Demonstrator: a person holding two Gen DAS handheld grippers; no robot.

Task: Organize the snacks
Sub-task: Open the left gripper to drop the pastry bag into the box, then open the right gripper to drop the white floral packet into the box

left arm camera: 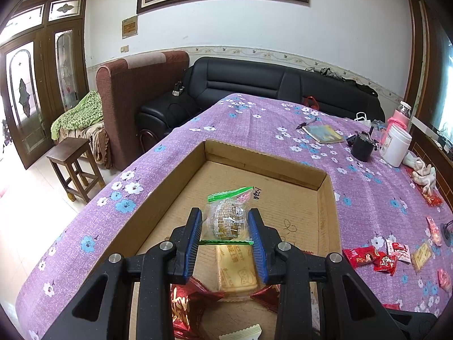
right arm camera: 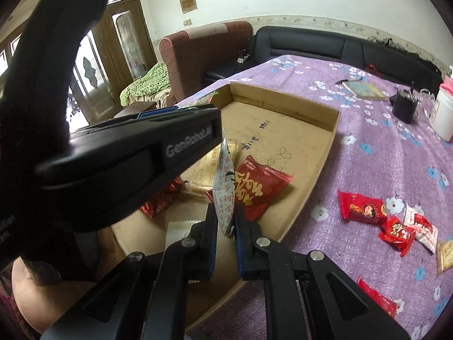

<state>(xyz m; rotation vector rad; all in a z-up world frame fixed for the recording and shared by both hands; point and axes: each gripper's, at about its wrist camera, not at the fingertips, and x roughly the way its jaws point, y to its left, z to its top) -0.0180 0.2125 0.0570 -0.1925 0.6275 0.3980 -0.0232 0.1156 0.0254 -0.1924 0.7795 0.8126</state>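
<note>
My left gripper is shut on a clear snack packet with green sealed edges, held above the shallow cardboard box. Below it in the box lie a pale biscuit pack and red wrappers. My right gripper is shut on a thin white packet with red print, held edge-on over the same cardboard box. A red snack bag and a biscuit pack rest inside the box. The left gripper's black body fills the left of the right wrist view.
Loose red and white snack packets lie on the purple flowered tablecloth right of the box. A book, a black cup and a white jar stand at the far right. A black sofa and a wooden stool are beyond the table.
</note>
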